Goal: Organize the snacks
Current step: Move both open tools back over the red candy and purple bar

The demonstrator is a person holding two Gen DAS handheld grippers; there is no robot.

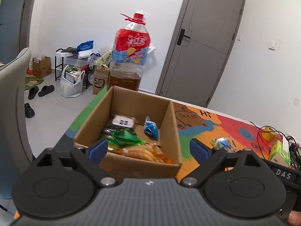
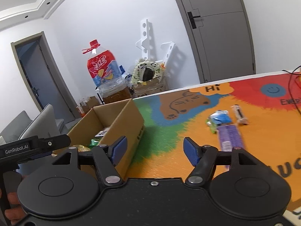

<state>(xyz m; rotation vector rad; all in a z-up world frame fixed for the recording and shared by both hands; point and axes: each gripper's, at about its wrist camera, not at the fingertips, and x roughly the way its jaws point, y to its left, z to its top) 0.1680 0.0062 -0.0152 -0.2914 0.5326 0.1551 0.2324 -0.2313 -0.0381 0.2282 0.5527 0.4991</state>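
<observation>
Left wrist view: your left gripper (image 1: 148,146) hangs spread over the box (image 1: 170,124), nothing between its pads.
Box: it gathers the snacks, so a green packet (image 1: 126,137) and blue packet (image 1: 151,129) lie inside.
Right gripper (image 2: 154,150): spread and empty, just beside the box, facing the table (image 2: 169,156).
Left out: a purple packet (image 2: 230,137) and blue snack (image 2: 221,117) lie well apart from the box, probably your next picks.

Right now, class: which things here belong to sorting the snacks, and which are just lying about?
For the job: cardboard box, green packet in it, blue packet, purple packet on the mat.

Lying about: big bottle, cables, shoes, door.
</observation>
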